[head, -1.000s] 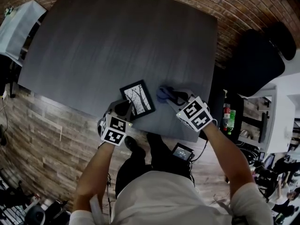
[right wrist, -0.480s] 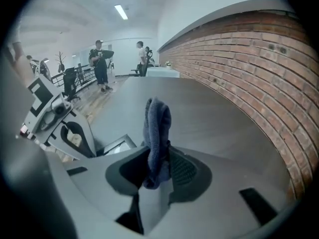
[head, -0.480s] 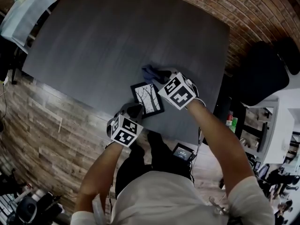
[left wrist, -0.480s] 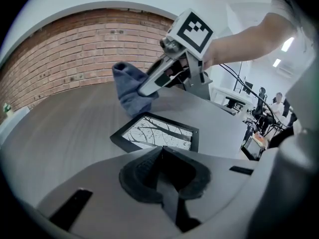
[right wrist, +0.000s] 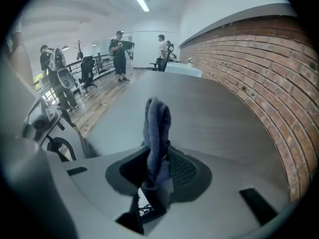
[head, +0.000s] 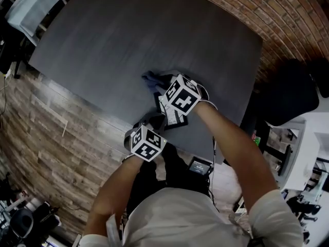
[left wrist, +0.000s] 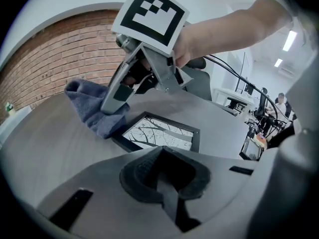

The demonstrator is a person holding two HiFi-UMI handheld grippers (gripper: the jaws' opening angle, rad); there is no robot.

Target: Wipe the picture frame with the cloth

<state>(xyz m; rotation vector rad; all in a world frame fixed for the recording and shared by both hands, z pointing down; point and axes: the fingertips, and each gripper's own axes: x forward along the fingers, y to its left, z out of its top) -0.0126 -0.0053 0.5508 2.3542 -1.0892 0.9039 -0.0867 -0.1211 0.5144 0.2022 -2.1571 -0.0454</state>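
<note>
Right gripper (right wrist: 158, 176), clamped on the soft cloth (right wrist: 156, 121), has crossed to the light, fragile picture frame (left wrist: 159, 133), which may slide unless the closed, empty left gripper (left wrist: 162, 173) steadies its rim

Table (head: 128, 35): dark grey, set on wood flooring (head: 46, 133). Frame (head: 175, 119) is seen lying flat close to the near edge. Its far part is covered by the right gripper (head: 163, 86), which is held over it. A blue cloth (head: 151, 79) is seen bunched at that gripper's far-left end, on the table just beyond the frame. The left gripper (head: 150, 125) is placed at the frame's near-left corner; contact cannot be judged. A black chair (head: 288, 91) is noted to the right.
</note>
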